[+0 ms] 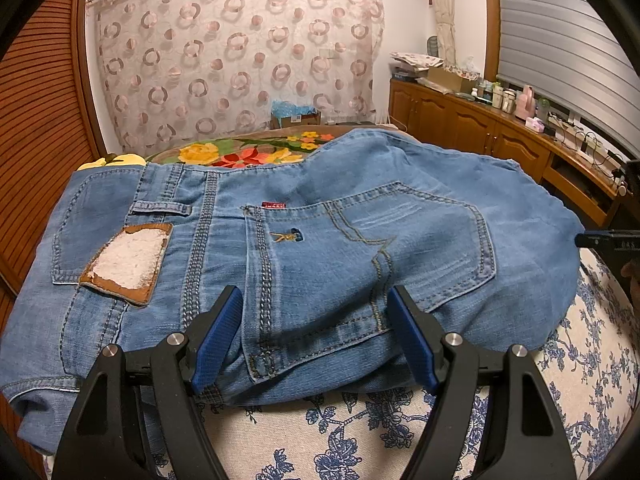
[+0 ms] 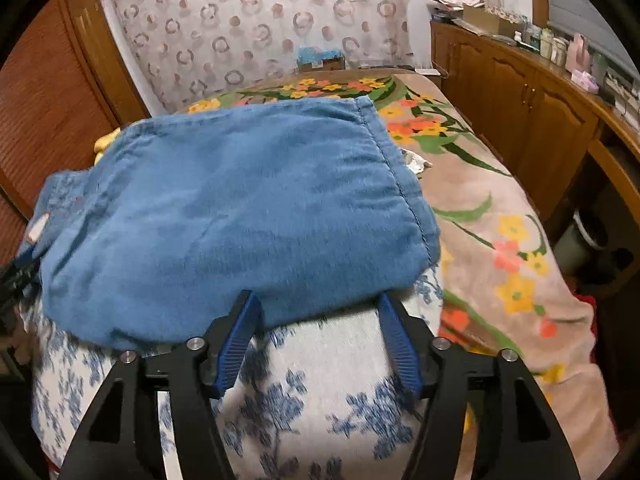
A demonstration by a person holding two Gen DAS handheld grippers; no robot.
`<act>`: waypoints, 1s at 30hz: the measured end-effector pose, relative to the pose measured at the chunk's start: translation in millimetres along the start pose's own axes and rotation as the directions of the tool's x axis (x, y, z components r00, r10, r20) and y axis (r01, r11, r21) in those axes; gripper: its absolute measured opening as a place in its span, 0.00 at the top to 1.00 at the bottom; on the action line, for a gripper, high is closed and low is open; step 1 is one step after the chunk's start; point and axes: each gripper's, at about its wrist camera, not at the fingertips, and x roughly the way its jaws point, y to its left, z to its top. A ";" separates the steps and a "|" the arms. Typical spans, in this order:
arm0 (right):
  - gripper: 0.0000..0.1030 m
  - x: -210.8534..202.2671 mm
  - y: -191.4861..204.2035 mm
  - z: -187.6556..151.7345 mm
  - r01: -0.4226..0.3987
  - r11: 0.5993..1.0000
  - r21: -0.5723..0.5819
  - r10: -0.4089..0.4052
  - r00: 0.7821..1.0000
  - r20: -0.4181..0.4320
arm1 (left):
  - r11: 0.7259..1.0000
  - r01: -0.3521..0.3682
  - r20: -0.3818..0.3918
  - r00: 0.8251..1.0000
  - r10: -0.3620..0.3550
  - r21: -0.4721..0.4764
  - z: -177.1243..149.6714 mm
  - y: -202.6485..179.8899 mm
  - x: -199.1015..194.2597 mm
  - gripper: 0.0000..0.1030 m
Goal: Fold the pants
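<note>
Folded blue jeans point(image 1: 360, 208) lie across the bed, seat side up, showing a back pocket point(image 1: 420, 240) and a worn leather patch point(image 1: 128, 264). My left gripper point(image 1: 313, 300) is at their near edge, its jaws wide apart with a fold of denim lying between the blue pads. From the right wrist view the jeans point(image 2: 240, 208) show a plain leg panel with a stitched hem at the right. My right gripper point(image 2: 318, 304) stands open, its fingertips just at the denim's near edge, with only the bed sheet between the pads. The right gripper's black tip point(image 1: 608, 240) shows at the far right of the left wrist view.
The jeans rest on a white sheet with blue flowers point(image 2: 320, 380), beside a pink blanket with orange and yellow flowers point(image 2: 500, 220). A wooden cabinet point(image 2: 520, 112) with bottles on top runs along the right. A slatted wooden door point(image 1: 36, 120) stands left, a patterned curtain point(image 1: 240, 52) behind.
</note>
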 end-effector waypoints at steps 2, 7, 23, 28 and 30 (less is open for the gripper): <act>0.36 4.7 0.8 2.9 -0.013 1.000 0.021 0.013 1.000 0.003 | 1.000 0.000 0.001 1.000 0.000 -0.002 -0.3 0.8 -0.1 0.26; 0.36 28.1 13.4 13.4 -0.023 0.999 0.035 0.022 1.000 0.010 | 1.000 0.011 0.026 1.000 -0.011 0.001 -0.9 4.5 -6.9 0.26; 0.36 53.9 43.5 5.8 0.110 0.990 -0.091 -0.107 0.994 0.030 | 0.975 -0.199 -0.042 0.980 0.196 -0.102 -14.7 93.7 -41.5 0.26; 0.36 53.3 46.3 5.6 0.115 0.989 -0.094 -0.113 0.993 0.034 | 0.976 -0.159 -0.086 0.985 0.147 -0.151 -19.9 110.0 -21.4 0.34; 0.37 48.3 42.4 8.5 0.110 0.989 -0.098 -0.107 0.994 0.034 | 0.973 -0.139 -0.081 0.989 0.126 -0.185 -23.5 115.1 -17.7 0.34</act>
